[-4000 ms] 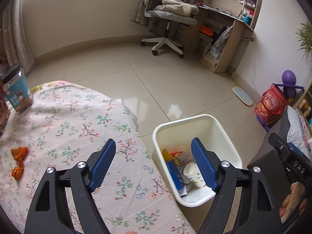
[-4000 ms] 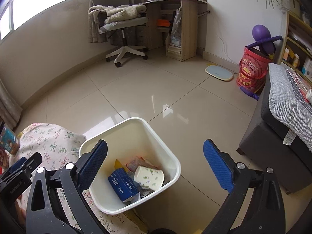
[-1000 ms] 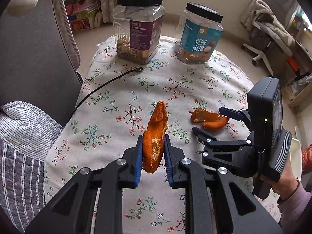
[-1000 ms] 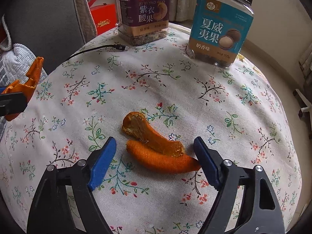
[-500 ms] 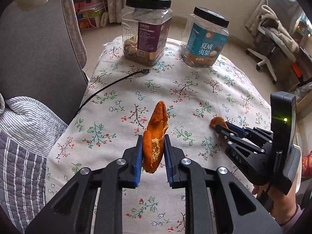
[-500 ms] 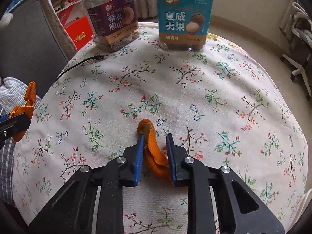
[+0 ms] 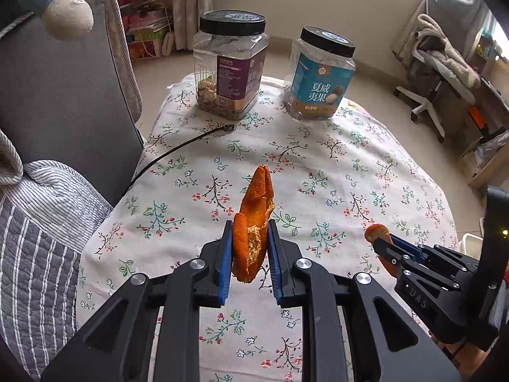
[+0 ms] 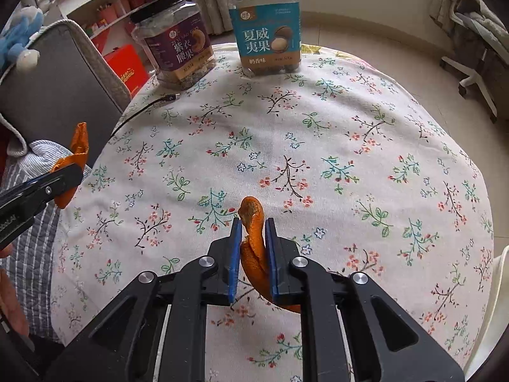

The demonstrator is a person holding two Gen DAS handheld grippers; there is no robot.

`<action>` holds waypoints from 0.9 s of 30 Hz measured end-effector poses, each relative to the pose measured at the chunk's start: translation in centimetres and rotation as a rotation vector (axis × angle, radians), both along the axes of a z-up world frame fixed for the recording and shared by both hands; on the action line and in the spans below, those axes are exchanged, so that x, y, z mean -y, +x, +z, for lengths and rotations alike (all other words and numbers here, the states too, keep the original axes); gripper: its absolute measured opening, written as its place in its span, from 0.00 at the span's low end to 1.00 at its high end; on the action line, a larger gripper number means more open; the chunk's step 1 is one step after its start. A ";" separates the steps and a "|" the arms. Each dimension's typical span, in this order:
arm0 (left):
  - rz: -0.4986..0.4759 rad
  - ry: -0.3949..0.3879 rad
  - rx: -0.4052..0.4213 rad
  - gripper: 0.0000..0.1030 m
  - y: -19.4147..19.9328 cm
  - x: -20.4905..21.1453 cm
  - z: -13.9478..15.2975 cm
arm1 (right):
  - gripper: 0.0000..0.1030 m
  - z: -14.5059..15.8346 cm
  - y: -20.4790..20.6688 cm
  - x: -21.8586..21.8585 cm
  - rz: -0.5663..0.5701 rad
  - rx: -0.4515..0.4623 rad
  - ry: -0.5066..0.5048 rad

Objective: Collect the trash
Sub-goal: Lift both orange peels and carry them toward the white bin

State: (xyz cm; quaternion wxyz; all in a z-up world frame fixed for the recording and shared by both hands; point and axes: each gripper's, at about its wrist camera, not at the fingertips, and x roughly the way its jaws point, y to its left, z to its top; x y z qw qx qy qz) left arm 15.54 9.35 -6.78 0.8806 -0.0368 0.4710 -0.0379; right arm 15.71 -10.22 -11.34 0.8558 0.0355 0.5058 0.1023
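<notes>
My left gripper (image 7: 248, 232) is shut on a long piece of orange peel (image 7: 254, 210), which sticks up above the floral tablecloth (image 7: 334, 165). My right gripper (image 8: 252, 232) is shut on a second, curled orange peel (image 8: 253, 245), held a little above the cloth. The left wrist view also catches the right gripper (image 7: 386, 248) at the lower right with its peel (image 7: 375, 232) poking out. At the left edge of the right wrist view, the left gripper (image 8: 60, 175) shows with its peel (image 8: 78, 146).
Two clear nut jars with black lids stand at the table's far side: a purple-labelled jar (image 7: 230, 67) and a blue-labelled jar (image 7: 319, 76). A black cable (image 7: 178, 149) runs off the left edge. A grey chair (image 7: 63, 95) with striped fabric stands left; an office chair (image 7: 442, 76) far right.
My right gripper went from open around the peel on the cloth to shut on it, and lifted it off the table. The left gripper kept its grip and hardly moved.
</notes>
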 end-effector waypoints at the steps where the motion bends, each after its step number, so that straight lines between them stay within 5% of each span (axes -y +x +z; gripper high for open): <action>1: -0.002 0.002 0.007 0.20 -0.2 0.2 0.2 | 0.13 0.4 -0.4 0.4 -0.008 0.005 0.006; 27: -0.064 0.037 0.076 0.20 -2.2 7.5 1.0 | 0.14 3.9 -5.3 9.2 -0.137 0.129 0.046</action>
